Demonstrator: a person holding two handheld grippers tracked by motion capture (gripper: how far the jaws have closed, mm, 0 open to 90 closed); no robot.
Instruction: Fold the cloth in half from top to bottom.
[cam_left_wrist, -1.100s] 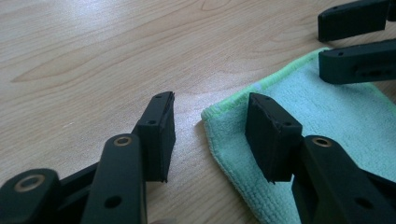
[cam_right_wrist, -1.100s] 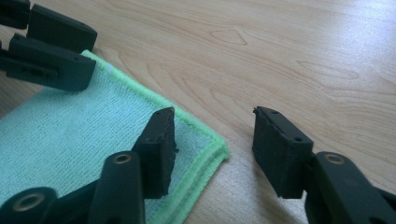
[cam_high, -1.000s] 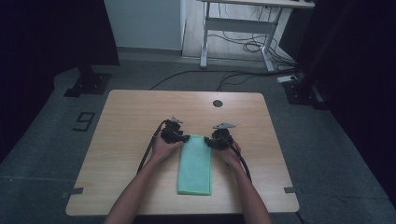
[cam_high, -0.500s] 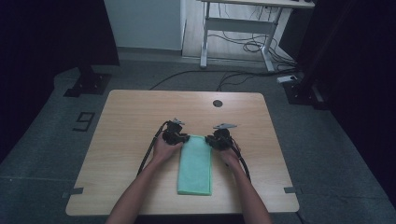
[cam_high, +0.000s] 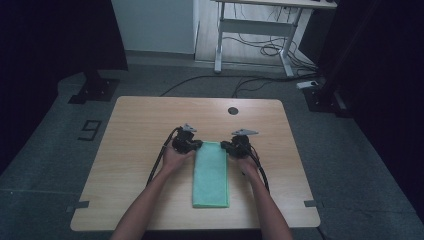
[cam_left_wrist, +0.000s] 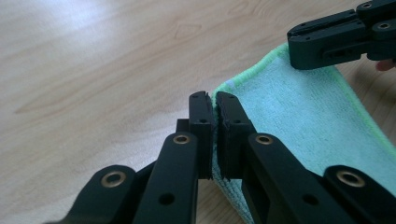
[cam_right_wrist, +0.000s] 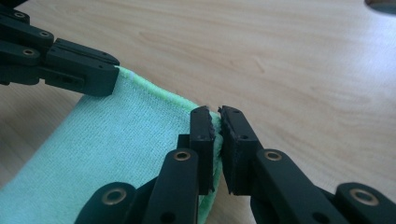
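Left gripper (cam_left_wrist: 214, 100): jaws clamped on the cloth's (cam_high: 211, 172) far left corner.
Right gripper (cam_right_wrist: 215, 114): pinching its far right corner, at 3 o'clock.
Change: cloth and grippers unmoved.

The cloth (cam_high: 210, 172) is a mint-green microfibre with a fine, ribbed, matt nap and a brighter green stitched hem along its edges. The counter (cam_high: 140, 130) is pale wood-grain laminate, smooth, with a soft sheen where light falls on it in the left gripper view. The left tongs (cam_left_wrist: 213, 100) and the right tongs (cam_right_wrist: 215, 113) are matt black plastic, their 2 inner faces finely toothed, with brass-coloured rivets at the link joints. The floor (cam_high: 45, 150) around the counter looks like dull grey carpet.
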